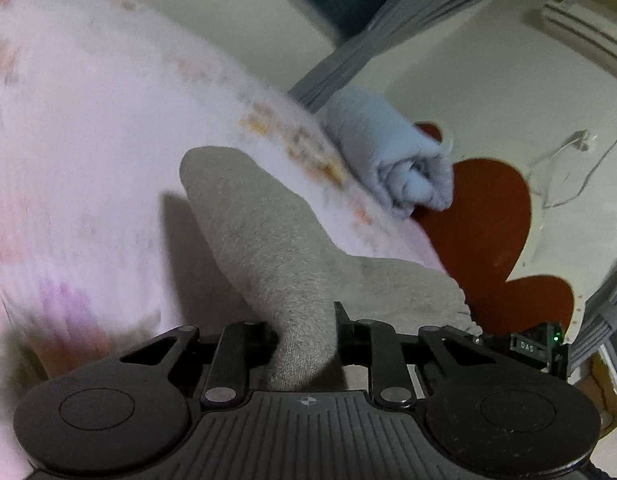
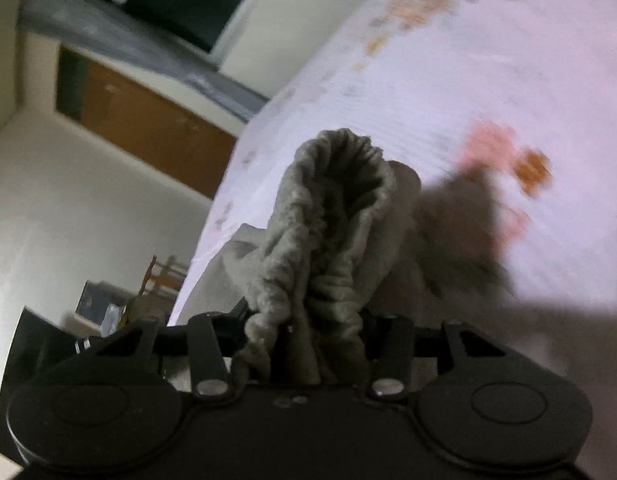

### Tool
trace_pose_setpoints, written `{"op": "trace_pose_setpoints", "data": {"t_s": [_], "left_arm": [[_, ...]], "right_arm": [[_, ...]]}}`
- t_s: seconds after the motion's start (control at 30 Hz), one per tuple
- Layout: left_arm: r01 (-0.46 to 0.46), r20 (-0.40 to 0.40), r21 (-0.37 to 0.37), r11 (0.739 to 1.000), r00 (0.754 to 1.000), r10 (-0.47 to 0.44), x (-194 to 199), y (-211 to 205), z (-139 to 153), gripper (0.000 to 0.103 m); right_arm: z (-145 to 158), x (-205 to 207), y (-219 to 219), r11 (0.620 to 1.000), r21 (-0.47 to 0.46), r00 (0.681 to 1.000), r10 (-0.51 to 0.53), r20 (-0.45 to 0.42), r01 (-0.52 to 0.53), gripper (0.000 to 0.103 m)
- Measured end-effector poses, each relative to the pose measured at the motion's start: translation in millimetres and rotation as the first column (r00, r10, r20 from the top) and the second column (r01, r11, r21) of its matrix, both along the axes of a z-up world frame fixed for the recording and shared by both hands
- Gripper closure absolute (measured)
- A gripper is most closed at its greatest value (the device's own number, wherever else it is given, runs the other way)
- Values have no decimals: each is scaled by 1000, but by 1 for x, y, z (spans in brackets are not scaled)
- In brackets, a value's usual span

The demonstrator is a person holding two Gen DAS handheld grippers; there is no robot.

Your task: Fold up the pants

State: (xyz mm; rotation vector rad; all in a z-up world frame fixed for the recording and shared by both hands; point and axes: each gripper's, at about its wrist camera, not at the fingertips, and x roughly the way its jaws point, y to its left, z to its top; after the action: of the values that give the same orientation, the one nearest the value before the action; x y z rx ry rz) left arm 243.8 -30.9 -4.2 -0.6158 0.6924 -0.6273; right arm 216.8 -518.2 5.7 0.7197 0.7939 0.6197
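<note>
The grey pants [image 1: 268, 236] are lifted above a pink floral bedsheet [image 1: 88, 140]. My left gripper [image 1: 304, 340] is shut on a smooth fold of the pants, which rises up and left from the jaws. My right gripper [image 2: 320, 344] is shut on a bunched, gathered edge of the same grey pants [image 2: 336, 232], which stands up in a wrinkled tube above the jaws. The fingertips of both grippers are hidden by fabric.
A rolled light-blue cloth [image 1: 392, 156] lies at the bed's edge beside a red heart-shaped mat [image 1: 488, 232]. The right wrist view shows the bedsheet [image 2: 468, 100], a wooden cabinet [image 2: 156, 128] and clutter on the floor [image 2: 108, 304].
</note>
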Motion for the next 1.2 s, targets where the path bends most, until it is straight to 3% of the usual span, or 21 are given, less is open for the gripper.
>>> {"op": "trace_pose_setpoints", "data": {"t_s": [0.17, 0.33, 0.5, 0.6, 0.67, 0.73, 0.77, 0.83, 0.9, 0.97, 1.0, 1.03, 1.07, 1.1, 1.2], "left_arm": [[-46, 58, 6, 999, 997, 46, 19, 25, 36, 81], [-101, 58, 32, 994, 993, 100, 49, 52, 40, 81], [-135, 18, 28, 990, 991, 135, 89, 74, 9, 81], [-144, -14, 49, 988, 989, 145, 110, 74, -24, 81], [-150, -70, 59, 987, 986, 154, 119, 75, -54, 80], [-150, -111, 46, 988, 982, 154, 121, 76, -82, 71], [-155, -119, 7, 988, 981, 155, 119, 78, -91, 67], [-164, -115, -16, 986, 980, 161, 115, 84, -93, 63], [-176, -96, 32, 984, 979, 178, 108, 86, -84, 47], [-244, -45, 149, 958, 966, 253, 95, 92, -64, 26], [-290, -3, 205, 935, 955, 297, 87, 94, -53, 23], [-329, 36, 241, 913, 943, 330, 82, 95, -42, 16], [-360, 76, 254, 898, 933, 352, 72, 99, -34, 12], [-375, 111, 236, 896, 927, 359, 69, 98, -23, 11], [-380, 164, 163, 910, 920, 355, 73, 76, 4, 1]], "right_arm": [[35, 30, 26, 999, -5, 996, 51, 67, -51, 63], [45, 77, 60, 995, -20, 991, 104, 80, -103, 63], [20, 123, 79, 991, -10, 990, 135, 46, -134, 63], [-7, 146, 85, 990, -8, 990, 140, 8, -140, 63], [-36, 159, 85, 992, -29, 991, 118, -65, -120, 64], [-71, 163, 79, 994, -66, 988, 81, -131, -90, 64], [-84, 160, 71, 997, -11, 989, 72, -129, -74, 66], [-92, 149, 61, 998, 47, 993, 53, -103, -49, 66], [-86, 137, 55, 999, 40, 996, 34, -87, -30, 64], [-74, 123, 42, 1000, 19, 997, -9, -73, 10, 50], [-60, 112, 34, 997, -56, 997, -64, -40, 61, 46], [-47, 102, 27, 989, -102, 994, -110, 1, 109, 32], [-32, 91, 21, 979, -125, 986, -155, 56, 161, 22], [-17, 83, 20, 971, -143, 978, -175, 113, 191, 20], [23, 76, 52, 966, -204, 967, -110, 230, 159, 11]]}}
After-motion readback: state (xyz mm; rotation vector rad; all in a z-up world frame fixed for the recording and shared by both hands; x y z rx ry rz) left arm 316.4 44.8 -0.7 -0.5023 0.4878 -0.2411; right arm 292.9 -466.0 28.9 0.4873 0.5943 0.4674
